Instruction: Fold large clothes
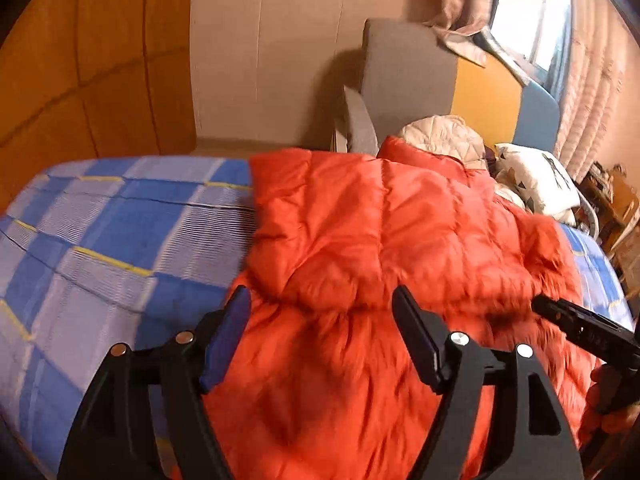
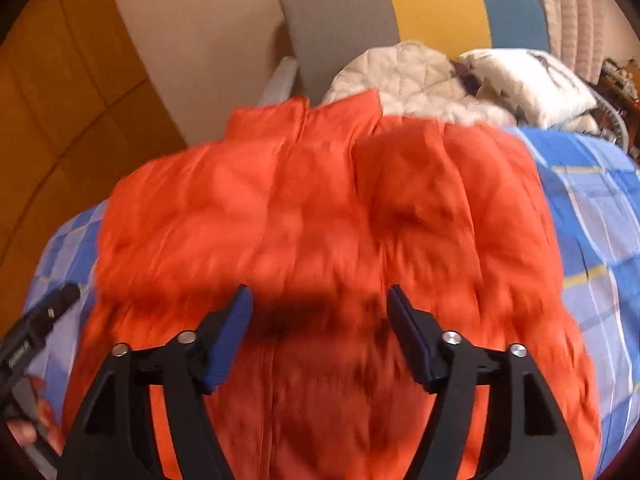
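Observation:
An orange puffer jacket lies spread on the bed with both sleeves folded in over its body; it also fills the right wrist view, collar at the far end. My left gripper is open and empty, just above the jacket's near left part. My right gripper is open and empty above the jacket's near middle. The right gripper shows in the left wrist view at the right edge. The left gripper shows in the right wrist view at the left edge.
The bed has a blue checked sheet. A cream quilted jacket and a white patterned pillow lie at the head end by a grey, yellow and blue headboard. A wooden wardrobe stands left; curtains and window right.

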The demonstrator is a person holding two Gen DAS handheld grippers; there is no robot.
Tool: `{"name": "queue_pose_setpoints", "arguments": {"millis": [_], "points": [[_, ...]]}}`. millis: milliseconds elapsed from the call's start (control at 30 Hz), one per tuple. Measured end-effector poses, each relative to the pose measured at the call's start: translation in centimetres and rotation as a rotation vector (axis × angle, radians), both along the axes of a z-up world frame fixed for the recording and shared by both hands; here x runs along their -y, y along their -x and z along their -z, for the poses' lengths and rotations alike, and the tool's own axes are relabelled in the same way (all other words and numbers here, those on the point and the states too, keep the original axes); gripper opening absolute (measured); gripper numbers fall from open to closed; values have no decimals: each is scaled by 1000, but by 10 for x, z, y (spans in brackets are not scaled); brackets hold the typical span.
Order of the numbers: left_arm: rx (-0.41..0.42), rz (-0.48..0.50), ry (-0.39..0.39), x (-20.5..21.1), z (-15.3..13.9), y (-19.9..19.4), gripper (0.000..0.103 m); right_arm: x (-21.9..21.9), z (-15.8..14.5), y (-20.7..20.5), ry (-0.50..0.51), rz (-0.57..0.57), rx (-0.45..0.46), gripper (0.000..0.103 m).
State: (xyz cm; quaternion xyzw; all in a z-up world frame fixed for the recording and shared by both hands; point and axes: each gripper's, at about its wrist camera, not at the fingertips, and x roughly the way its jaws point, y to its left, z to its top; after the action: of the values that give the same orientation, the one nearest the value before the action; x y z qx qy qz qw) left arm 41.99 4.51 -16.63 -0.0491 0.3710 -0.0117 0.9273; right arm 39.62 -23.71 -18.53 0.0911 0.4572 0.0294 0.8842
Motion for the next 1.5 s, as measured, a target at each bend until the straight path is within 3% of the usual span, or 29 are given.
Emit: {"name": "queue_pose_setpoints", "arguments": {"millis": [367,600,767,900,967,1133,1167,1367,1433,1500], "points": [[41,11,-26,-19,-10,100,79,35,10,121,34,-3,-42,73],[14,16,-30,-28,2,134,79,66,12,153,40,68,-39,73],[-21,-10,7,-51,15,150,79,83,5,169,44,102,-23,73],[-50,-17,84,-76,27,162,77,96,0,180,59,129,-12,73],[-72,-11,144,-86,34,166,68,108,-1,188,42,149,-9,73],[-141,1,244,-99,56,174,60,136,6,206,47,217,-34,75],[-151,19,267,-98,60,175,56,139,9,209,53,231,-42,80],[-180,70,310,-92,73,177,27,154,26,221,-17,235,-81,80],[-178,81,322,-93,73,178,18,153,29,222,-25,223,-81,73],[-166,91,320,-91,71,180,11,149,30,223,-22,204,-77,50]]}}
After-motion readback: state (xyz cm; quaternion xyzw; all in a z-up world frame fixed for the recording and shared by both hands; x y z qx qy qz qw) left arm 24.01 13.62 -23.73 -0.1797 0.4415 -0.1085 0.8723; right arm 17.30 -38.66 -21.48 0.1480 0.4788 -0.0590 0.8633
